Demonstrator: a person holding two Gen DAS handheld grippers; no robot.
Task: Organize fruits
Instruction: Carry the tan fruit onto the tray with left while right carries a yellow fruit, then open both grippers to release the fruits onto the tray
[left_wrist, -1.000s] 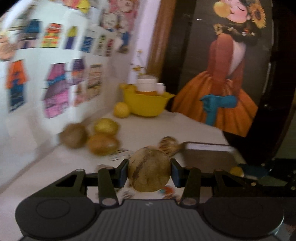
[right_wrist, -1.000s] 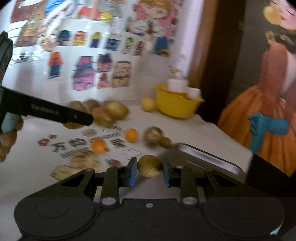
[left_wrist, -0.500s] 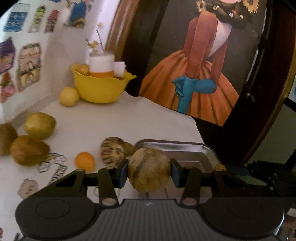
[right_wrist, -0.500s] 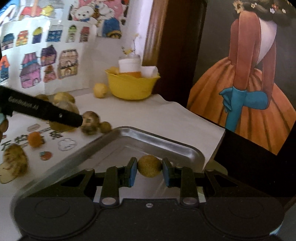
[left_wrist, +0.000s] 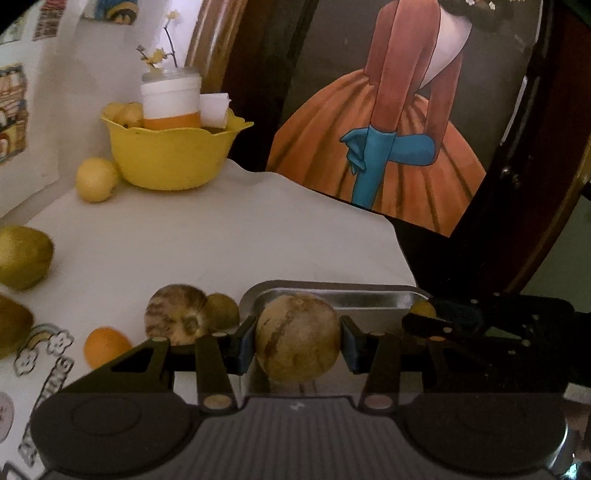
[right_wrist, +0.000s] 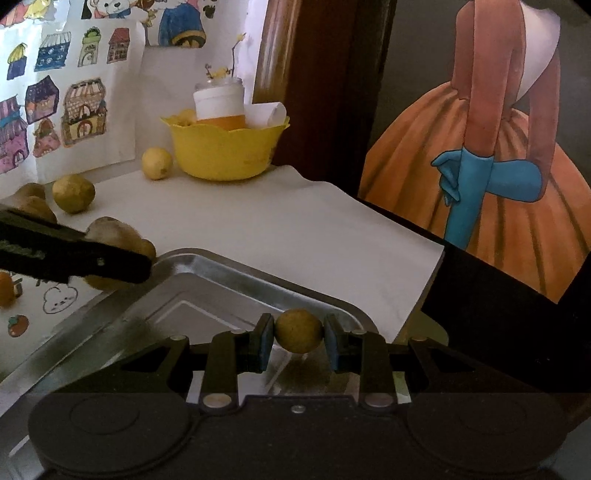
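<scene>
Left wrist view: yellow bowl (left_wrist: 173, 155) at 10 o'clock, lemon (left_wrist: 96, 179) beside it, orange (left_wrist: 105, 347) at 8, white table (left_wrist: 207, 236), painting behind. Left gripper (left_wrist: 297, 341) clamps brown fruit (left_wrist: 297, 336) at metal tray (left_wrist: 332, 291) edge.

Right wrist view: stickered wall at 10 o'clock. Right gripper (right_wrist: 298, 341) clamps small yellow fruit (right_wrist: 298, 331) over the tray (right_wrist: 207, 284).

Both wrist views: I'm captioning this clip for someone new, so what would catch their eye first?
Each gripper clamps a fruit over the metal tray: the left gripper a big mottled brown fruit, the right gripper a small yellowish fruit. Behind, a yellow bowl sits at the table's far edge, beside a painting of a woman in an orange gown.
</scene>
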